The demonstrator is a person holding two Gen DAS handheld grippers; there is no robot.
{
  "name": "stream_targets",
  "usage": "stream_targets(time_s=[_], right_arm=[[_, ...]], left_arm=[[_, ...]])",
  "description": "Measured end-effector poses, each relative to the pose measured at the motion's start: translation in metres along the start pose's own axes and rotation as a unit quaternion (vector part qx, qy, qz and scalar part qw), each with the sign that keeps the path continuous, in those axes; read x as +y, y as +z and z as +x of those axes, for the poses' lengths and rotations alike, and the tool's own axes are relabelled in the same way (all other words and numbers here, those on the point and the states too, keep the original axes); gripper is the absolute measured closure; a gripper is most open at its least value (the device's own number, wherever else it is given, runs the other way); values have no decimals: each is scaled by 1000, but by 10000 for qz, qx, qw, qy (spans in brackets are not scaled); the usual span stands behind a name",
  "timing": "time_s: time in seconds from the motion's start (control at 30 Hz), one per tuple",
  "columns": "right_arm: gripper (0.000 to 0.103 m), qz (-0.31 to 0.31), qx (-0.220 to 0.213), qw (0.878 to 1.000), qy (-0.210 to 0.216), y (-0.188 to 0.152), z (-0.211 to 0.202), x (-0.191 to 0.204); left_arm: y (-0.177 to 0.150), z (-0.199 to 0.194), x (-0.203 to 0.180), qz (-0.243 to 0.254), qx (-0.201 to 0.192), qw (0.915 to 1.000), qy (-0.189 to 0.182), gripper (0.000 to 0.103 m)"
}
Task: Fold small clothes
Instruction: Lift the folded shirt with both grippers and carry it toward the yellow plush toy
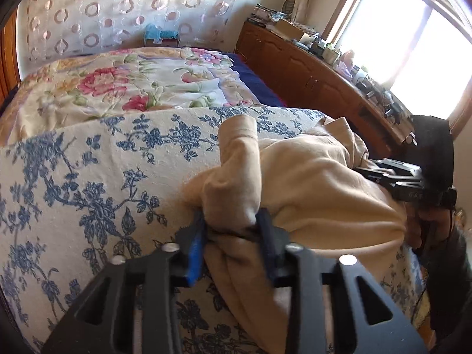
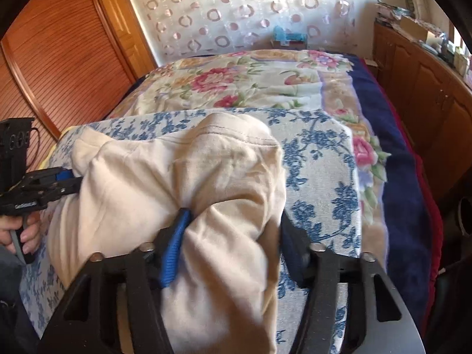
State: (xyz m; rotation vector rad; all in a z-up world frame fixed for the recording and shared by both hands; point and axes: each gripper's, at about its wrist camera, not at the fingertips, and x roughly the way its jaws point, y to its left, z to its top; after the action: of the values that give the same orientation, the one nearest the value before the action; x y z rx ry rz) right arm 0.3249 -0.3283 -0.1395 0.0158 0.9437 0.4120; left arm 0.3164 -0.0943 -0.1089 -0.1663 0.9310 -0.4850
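Cream cotton garment (image 1: 312, 177), crumpled in a heap, lies on a blue-and-white floral cloth (image 1: 88, 183) spread over the near end of a bed; in the left wrist view it fills the centre and lower right of the frame, and in the right wrist view the centre and lower left. Left hand-held gripper (image 1: 233, 244), at bottom centre of its own view, is clamped on a bunched fold of the garment, the blue pads (image 1: 196, 250) pressing the fabric from both sides. Right hand-held gripper (image 2: 233, 244), at bottom centre of its own view, has a thicker roll of the same garment between its fingers; the blue pad (image 2: 175, 242) on the left bites into the cloth, and the finger on the right lies against the roll's other edge. Each gripper also appears in the other's view: the right one at the right edge, its tip at the garment's side, and the left one at the left edge, with a person's hand (image 2: 25, 233) on its grip. Beyond the blue cloth, a pink-flowered quilt (image 2: 236, 85) covers the upper part of the bed. Wooden cabinet (image 1: 309, 73) with assorted clutter runs along the upper right, below a bright window (image 1: 407, 38).
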Motion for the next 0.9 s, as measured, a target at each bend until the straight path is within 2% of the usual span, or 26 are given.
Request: stream_targets(time_s=[0.07,0.17,0.27,0.53,0.9], right_arm=[[72,-24,38,9999,123,-1,1,4],[83,-65,36,9997,216,-3,0,9],[89,-58,-94,9998,155,-5,-5,13],[92,-66,-865,9962,90,-1,-45,34],[92,-525,-1204,9910,273,31,-58,91]], left_arm=[[-1,-2,2,-89,-38,9999,-112,89],[-1,-10,-1,-95,-183,9995,-242,95],[-1,-22,-8,4,-360,9988,-334,96],[1,-76,-23,160,-1002,9936,-499,97],[-12,-144,1,110,-1582,9869,-298,97]])
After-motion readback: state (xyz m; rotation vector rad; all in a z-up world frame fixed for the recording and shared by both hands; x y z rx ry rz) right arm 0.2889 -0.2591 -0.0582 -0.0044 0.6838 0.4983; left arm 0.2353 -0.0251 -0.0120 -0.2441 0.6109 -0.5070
